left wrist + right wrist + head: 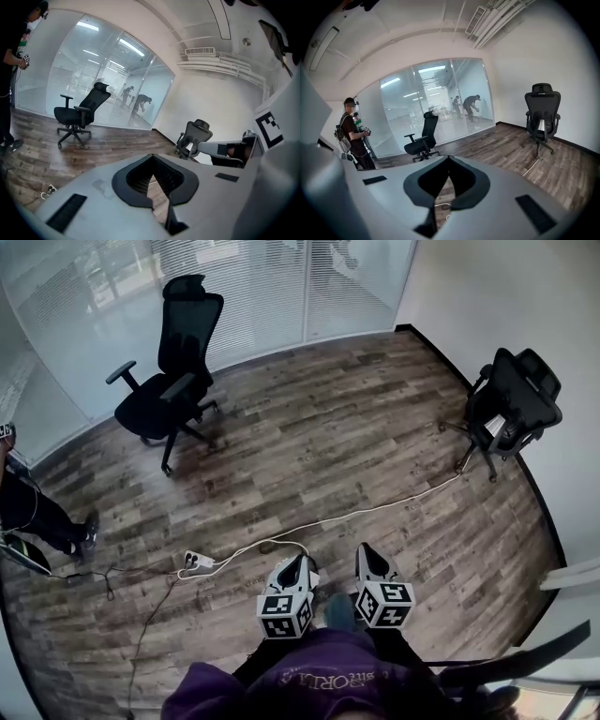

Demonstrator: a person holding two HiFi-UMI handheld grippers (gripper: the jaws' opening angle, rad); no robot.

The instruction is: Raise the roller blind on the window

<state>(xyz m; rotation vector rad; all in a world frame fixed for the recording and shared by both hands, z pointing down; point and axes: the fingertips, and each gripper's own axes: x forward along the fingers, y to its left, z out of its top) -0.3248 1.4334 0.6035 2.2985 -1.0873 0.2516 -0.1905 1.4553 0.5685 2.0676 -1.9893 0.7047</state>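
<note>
My left gripper point(298, 565) and right gripper point(367, 555) are held side by side close to my body, over the wooden floor and pointing forward and a little down. In the left gripper view the jaws of the left gripper point(152, 158) meet at the tip with nothing between them. The right gripper point(449, 159) is also shut and empty. No roller blind shows in any view. The glass partition wall point(262, 287) ahead has slatted blinds behind it.
A black office chair point(169, 371) stands at the far left by the glass, a second chair point(511, 404) by the right white wall. A white cable with a power strip point(197, 561) crosses the floor just ahead of me. A person point(37, 517) stands at the left edge.
</note>
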